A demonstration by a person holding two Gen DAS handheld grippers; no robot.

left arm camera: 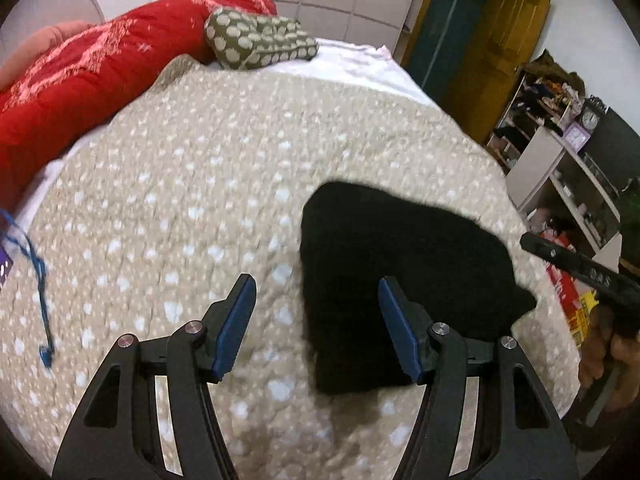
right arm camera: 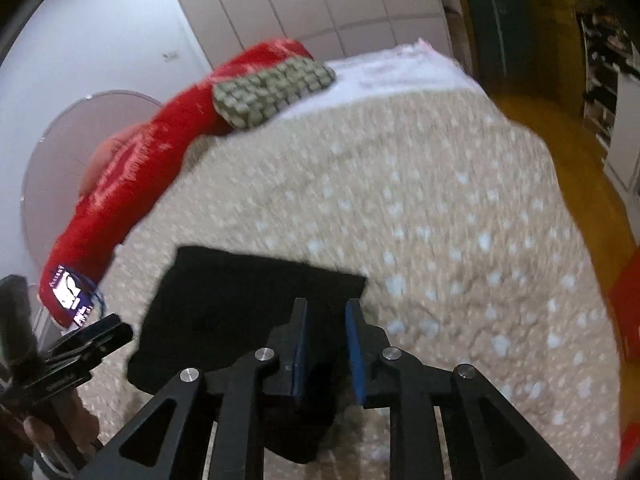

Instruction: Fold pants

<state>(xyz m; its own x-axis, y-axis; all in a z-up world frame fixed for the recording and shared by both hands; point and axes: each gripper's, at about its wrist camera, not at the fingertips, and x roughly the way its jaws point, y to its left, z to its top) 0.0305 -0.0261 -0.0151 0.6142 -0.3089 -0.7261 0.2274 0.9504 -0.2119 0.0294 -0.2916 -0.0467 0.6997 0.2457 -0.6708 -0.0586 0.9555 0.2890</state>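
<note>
The black pants (left arm camera: 400, 248) lie folded into a compact dark block on the beige dotted bedspread (left arm camera: 192, 184). My left gripper (left arm camera: 316, 282) hovers over the block's left edge, jaws wide apart with nothing held between them. In the right wrist view the pants (right arm camera: 240, 300) lie below and left of my right gripper (right arm camera: 327, 303). Its blue pads stand a narrow gap apart, dark cloth shows in that gap, and the pads do not press on it. The right gripper's body (left arm camera: 580, 268) enters the left wrist view from the right, held by a hand (left arm camera: 608, 352).
A red blanket (left arm camera: 80, 80) and an olive patterned pillow (left arm camera: 260, 36) lie along the bed's far left side. Cluttered shelves (left arm camera: 560, 160) stand past the right edge of the bed. A blue cord (left arm camera: 40, 272) lies at the left. The left gripper's body (right arm camera: 92, 340) shows at lower left.
</note>
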